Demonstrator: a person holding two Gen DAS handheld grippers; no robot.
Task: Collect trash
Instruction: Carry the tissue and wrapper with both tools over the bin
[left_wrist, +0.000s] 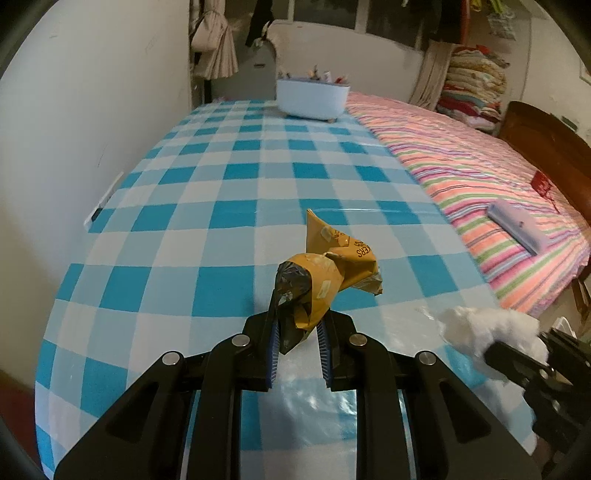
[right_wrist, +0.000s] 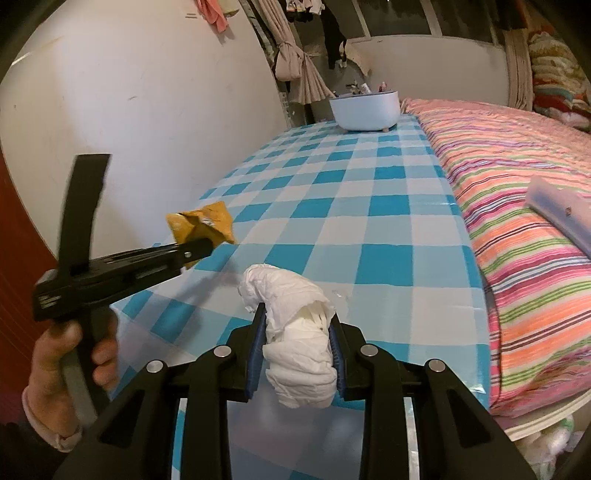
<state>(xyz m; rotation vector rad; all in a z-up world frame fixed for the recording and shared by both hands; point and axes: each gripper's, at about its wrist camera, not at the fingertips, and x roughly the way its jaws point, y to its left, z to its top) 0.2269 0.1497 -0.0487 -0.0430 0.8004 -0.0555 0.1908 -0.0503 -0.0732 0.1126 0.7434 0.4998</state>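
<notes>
One container in view: a pale blue tub (left_wrist: 312, 99) on small feet, upper centre of the left wrist view, at the far end of the checked tablecloth (left_wrist: 229, 206). Bits of stuff poke above its rim; too small and blurred for me to name or count. Same tub sits upper centre-right in the right wrist view.

Trash count: two pieces, both in my tools, none lying loose on the cloth that I can see.

Piece one: crumpled yellow wrapper (left_wrist: 325, 275), dark silvery lining showing at its near end. My left gripper (left_wrist: 297, 341) is clamped narrow on its lower tail, blue pads pressing either side; the rest sticks up above the cloth at centre frame. In the right wrist view the same wrapper shows at middle left, at the tip of the left tool, with my left hand (right_wrist: 66, 365) wrapped round the handle at lower left.

Piece two: wad of white tissue (right_wrist: 295, 332), bunched between the pads of my right gripper (right_wrist: 298, 354), jaws closed on it, lower centre of frame. It appears at the lower right edge of the left wrist view.

Other items: one striped bedspread (left_wrist: 480, 192) along the right, touching the cloth's edge; one flat lilac box (left_wrist: 517, 229) lying on it; one stack of folded blankets (left_wrist: 472, 85), upper right.
</notes>
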